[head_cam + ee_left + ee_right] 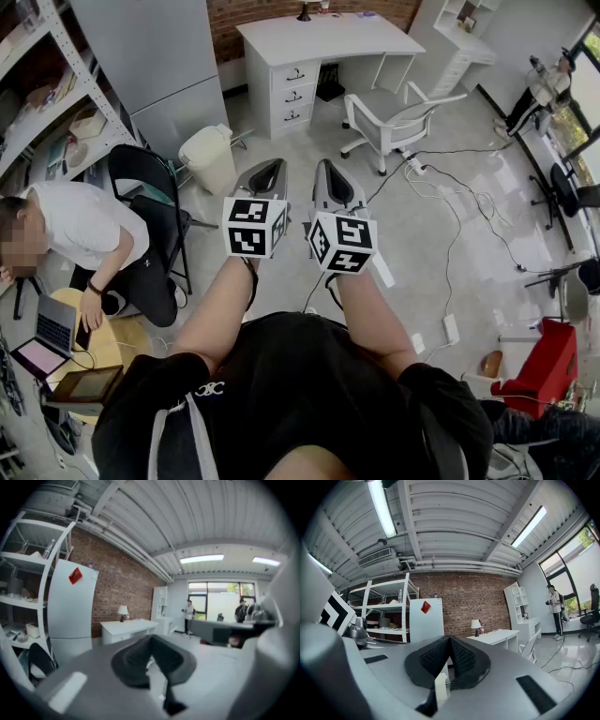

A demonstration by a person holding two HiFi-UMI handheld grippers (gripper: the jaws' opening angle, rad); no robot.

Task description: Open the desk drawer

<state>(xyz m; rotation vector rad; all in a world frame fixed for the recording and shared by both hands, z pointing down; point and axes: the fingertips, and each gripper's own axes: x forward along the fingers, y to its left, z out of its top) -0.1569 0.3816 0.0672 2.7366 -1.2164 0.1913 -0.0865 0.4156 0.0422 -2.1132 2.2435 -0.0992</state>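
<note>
The left gripper view is blurred, so the desk (126,629) is only a pale shape there and its drawers cannot be made out. In the right gripper view the lower part of the desk is cut off behind the jaws. In the head view the person's own body hides the near floor (469,234).

The left gripper (271,169) has its jaws pressed together with nothing between them. The right gripper (329,170) is the same, closed and empty. Both are held side by side in the air and touch nothing.

The desk is white and stands at the far edge of the floor, against the brick wall (281,11), well apart from both grippers. Its three drawers (294,96) sit in one column at the desk's left end as the head view shows it, each with a dark handle, all pushed in flush. A white chair (398,122) stands near the desk's right end
</note>
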